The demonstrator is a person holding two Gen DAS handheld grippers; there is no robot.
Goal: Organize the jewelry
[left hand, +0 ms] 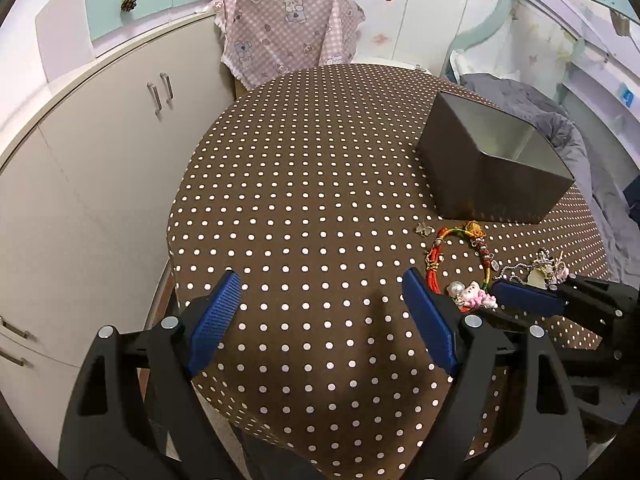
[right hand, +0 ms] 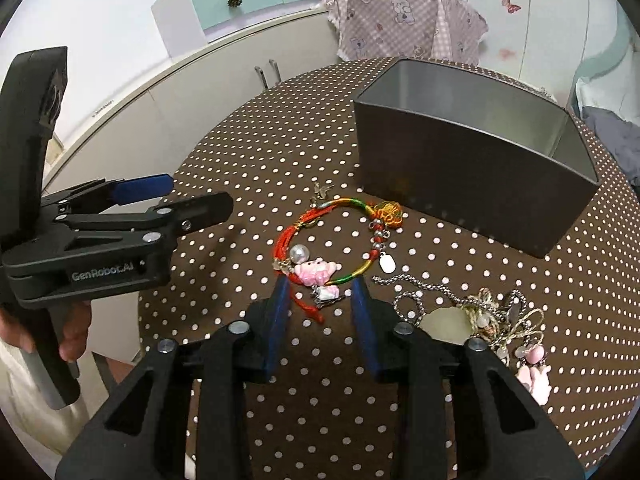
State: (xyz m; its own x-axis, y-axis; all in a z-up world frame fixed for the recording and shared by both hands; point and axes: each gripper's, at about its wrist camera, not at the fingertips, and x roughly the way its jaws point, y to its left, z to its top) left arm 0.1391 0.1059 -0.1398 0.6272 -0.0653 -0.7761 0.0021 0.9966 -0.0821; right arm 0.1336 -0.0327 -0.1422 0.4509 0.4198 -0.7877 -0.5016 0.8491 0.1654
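A red, green and yellow cord bracelet [right hand: 320, 232] with a pearl and a pink pig charm [right hand: 316, 272] lies on the polka-dot table [right hand: 248, 152]. My right gripper [right hand: 322, 296] is open, its blue fingers on either side of the pig charm at table level. A tangle of silver chain and pink charms [right hand: 480, 312] lies to its right. A small butterfly trinket [right hand: 322, 190] sits behind the bracelet. An open grey metal box [right hand: 472, 176] stands behind. My left gripper [left hand: 320, 292] is open and empty over bare table, left of the bracelet [left hand: 460, 256].
White cabinets [left hand: 100, 152] stand left of the table. A chair draped in pink checked cloth [left hand: 288, 28] is behind it. A bed with grey bedding [left hand: 560, 128] lies to the right. The table's near edge drops off below the left gripper.
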